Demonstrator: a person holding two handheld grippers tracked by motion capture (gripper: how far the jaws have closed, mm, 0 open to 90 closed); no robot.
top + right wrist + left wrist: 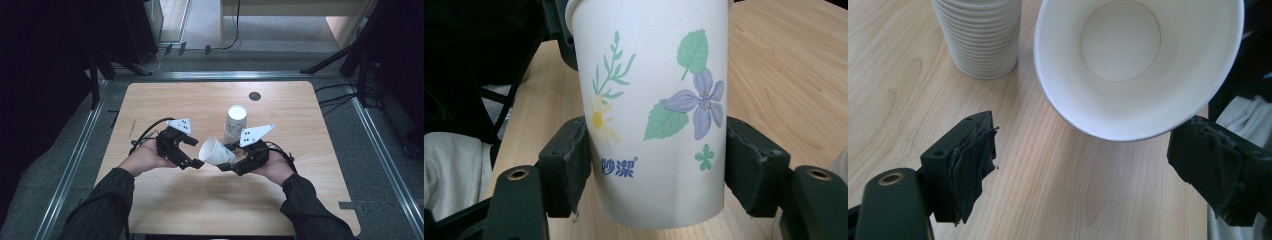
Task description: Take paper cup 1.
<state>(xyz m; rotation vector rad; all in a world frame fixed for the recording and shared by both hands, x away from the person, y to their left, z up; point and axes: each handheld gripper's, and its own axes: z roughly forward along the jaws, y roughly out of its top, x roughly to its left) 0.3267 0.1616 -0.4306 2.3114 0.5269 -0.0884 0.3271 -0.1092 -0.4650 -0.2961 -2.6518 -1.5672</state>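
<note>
Now: right gripper holding one paper cup, left gripper standing open beside it

Right gripper [226, 159] is gripping a single paper cup [216, 151] near the middle of the wooden table [165, 100], cup lifted off the surface and lying tilted, mouth pointing left toward the left gripper [194, 151]. In the right gripper view both black pads [569, 160] are pressing on opposite sides of the cup's lower wall, near its base; the cup wall is showing a flower print, green leaves, a yellow daisy and blue lettering. Left gripper is sitting just left of the cup mouth, jaws spread wide with nothing between the pads. In the left gripper view the cup's open mouth and white inside [1128, 50] are facing the camera, rim hanging just beyond the two pads [973, 160], not touching them as far as can be told. Stack of paper cups [235, 122] is standing upright on the table just beyond the held cup, toward the far side; in the left gripper view it is appearing at upper left [979, 37], ribbed with many rims. Small dark round disc [254, 95] is lying on the table farther off, near the far edge. Both hands are coming in from the near side, dark sleeves on the forearms.
</note>
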